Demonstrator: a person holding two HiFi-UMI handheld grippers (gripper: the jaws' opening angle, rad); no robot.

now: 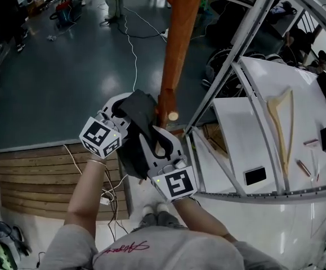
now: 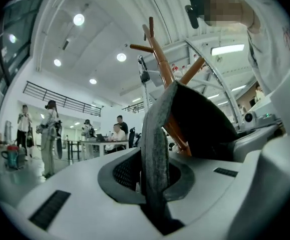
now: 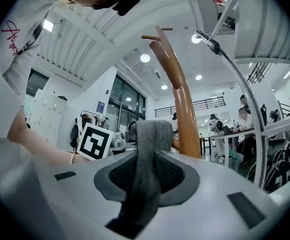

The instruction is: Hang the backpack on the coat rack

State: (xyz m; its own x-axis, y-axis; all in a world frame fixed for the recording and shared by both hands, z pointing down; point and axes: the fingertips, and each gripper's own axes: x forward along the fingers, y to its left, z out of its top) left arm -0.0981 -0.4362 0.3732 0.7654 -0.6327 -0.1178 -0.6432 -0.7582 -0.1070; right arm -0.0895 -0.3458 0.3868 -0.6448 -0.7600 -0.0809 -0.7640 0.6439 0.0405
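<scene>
Backpack [image 1: 135,120], dark, with grey strap [image 2: 155,149]: just beside the wooden coat rack [image 1: 179,38], at 9 o'clock of its peg [image 1: 173,116]. Left gripper [image 1: 119,110]: fingers clenched on the strap. Right gripper [image 1: 161,146]: fingers released, strap lying loose between them

You've got a mid-grey backpack strap [image 2: 155,149] on a black backpack [image 1: 139,110]. Coat rack [image 1: 177,44] at 12 o'clock: orange-brown wood. Left gripper [image 2: 152,184] and right gripper [image 3: 146,179]: pale grey shells, black-and-white square markers. Floor [image 1: 67,77] dark blue-grey; table [image 1: 236,145] at 3 o'clock white.
</scene>
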